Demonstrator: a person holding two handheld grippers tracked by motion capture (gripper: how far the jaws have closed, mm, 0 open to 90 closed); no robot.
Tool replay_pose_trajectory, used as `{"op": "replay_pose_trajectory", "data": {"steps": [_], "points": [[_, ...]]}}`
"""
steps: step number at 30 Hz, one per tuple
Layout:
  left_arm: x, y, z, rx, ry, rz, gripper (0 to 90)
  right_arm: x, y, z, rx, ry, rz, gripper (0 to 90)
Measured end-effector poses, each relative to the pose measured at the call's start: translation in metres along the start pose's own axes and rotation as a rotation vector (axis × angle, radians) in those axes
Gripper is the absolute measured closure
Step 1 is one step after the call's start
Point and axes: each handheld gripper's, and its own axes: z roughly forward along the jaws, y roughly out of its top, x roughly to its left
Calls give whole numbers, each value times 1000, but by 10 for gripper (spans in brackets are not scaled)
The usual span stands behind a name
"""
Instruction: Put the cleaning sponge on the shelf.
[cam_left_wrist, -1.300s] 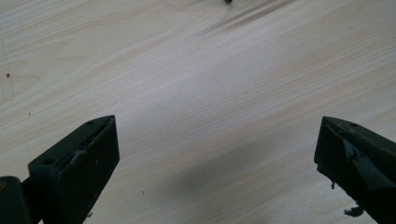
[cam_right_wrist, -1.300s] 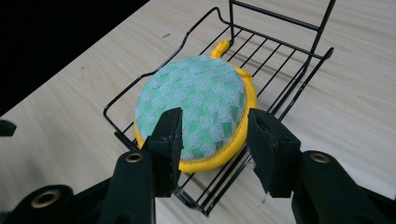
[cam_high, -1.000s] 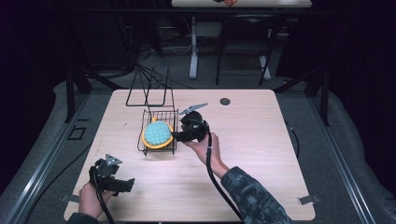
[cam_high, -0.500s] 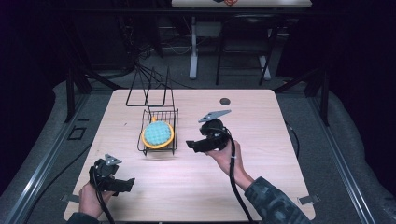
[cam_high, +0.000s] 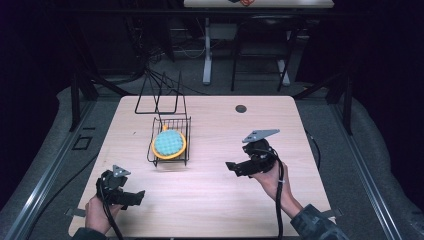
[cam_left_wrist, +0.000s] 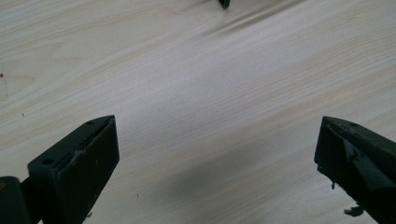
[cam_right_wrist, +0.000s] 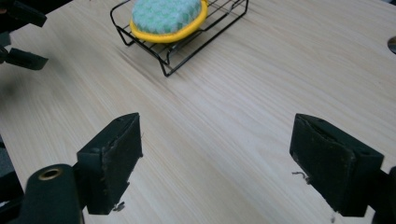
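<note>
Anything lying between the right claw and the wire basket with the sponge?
Nothing: bare wooden table between the right claw and the wire basket, per the right gripper view.

A black wire rack (cam_high: 170, 145) stands on the light wooden table (cam_high: 210, 200), left of the table's middle and toward its far side. In it lies a round, yellow-rimmed object with a teal, bumpy top (cam_high: 168, 143) (possibly a sponge or scrubber; the texture is too coarse to say), resting flat within the rack's low walls, with bare tabletop around the rack.
</note>
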Motion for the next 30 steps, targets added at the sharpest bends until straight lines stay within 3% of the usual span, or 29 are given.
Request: {"op": "replay_pose_trajectory", "data": {"steps": [9,18,28,30], "points": [[-1,0,0,4,8,7,1,-14,-35,-24,11,-43,27,143],[-2,0,0,4,14,11,2,-27,-75,-47,16,-98,94,125],[-3,2,1,-10,9,16,2,-40,-124,-49,31,-171,187,123],[-2,2,2,-11,7,12,2,-43,-130,-47,56,-163,208,116]]}}
